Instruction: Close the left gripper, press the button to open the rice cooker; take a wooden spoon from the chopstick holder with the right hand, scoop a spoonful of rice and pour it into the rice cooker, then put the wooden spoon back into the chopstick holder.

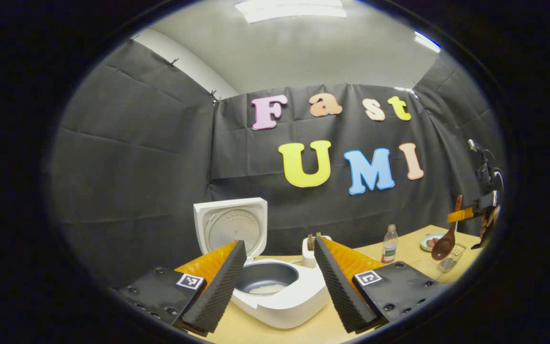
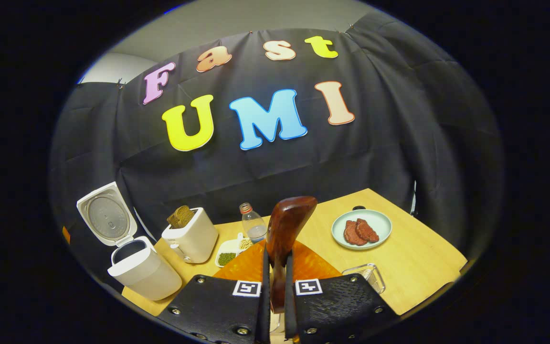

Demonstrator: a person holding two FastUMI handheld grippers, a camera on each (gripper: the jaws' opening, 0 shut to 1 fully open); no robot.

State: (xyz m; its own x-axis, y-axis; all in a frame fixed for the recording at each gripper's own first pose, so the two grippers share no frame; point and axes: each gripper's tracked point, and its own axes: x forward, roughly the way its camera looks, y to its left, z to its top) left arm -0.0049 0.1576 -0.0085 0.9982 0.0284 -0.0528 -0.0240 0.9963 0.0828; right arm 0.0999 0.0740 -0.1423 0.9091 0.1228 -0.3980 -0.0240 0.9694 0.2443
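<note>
The wooden spoon (image 2: 284, 234) is gripped upright by the right gripper (image 2: 275, 291) above the desk's right edge; the left gripper (image 1: 280, 282) is held released before the opened rice cooker (image 1: 275, 286).

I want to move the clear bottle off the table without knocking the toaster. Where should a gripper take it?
Grip the bottle at its straight body below the neck, coming from the front, level. It stands upright with the toaster to one side and the small dish in front, so stay above the dish.
</note>
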